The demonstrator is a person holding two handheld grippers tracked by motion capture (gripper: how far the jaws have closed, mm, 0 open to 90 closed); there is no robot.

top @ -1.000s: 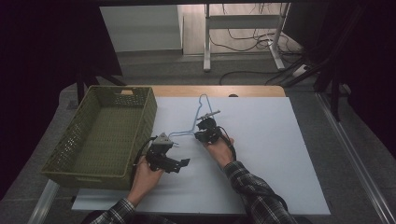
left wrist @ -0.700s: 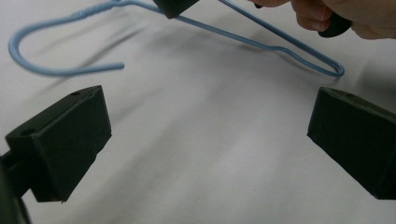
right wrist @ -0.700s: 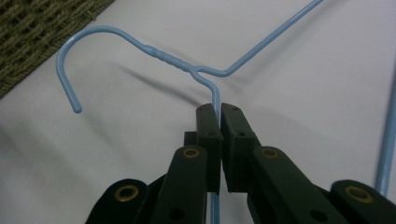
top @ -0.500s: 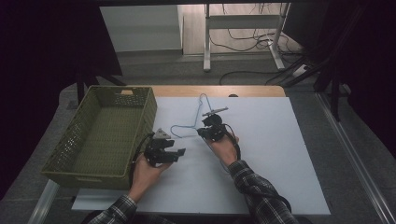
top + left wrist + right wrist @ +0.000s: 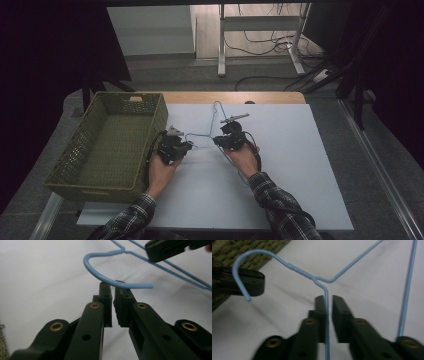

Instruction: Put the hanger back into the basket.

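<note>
A blue wire hanger (image 5: pixel 215 117) lies on the white board (image 5: pixel 300 165), its hook pointing left toward the basket. My left gripper (image 5: pixel 187 145) sits at the hook. In the left gripper view its jaws (image 5: pixel 113 288) stand almost together, and the hook wire (image 5: pixel 132 285) crosses over their tips rather than between the pads. My right gripper (image 5: pixel 218 140) is at the hanger's neck. Its jaws (image 5: pixel 327 298) have just been opening. One shoulder wire runs between them against the left pad, with a slit of light on its right. The twisted neck (image 5: pixel 299 271) is just ahead.
A green woven basket (image 5: pixel 127 96) stands at the left of the board, close beside my left hand. The board's right half is bare white. A wooden table edge (image 5: pixel 270 96) runs behind the board. Cables lie on the floor beyond.
My left hand has slid up the board to the hook and its jaws have closed from wide open. The right hand has shifted slightly away from the person.
</note>
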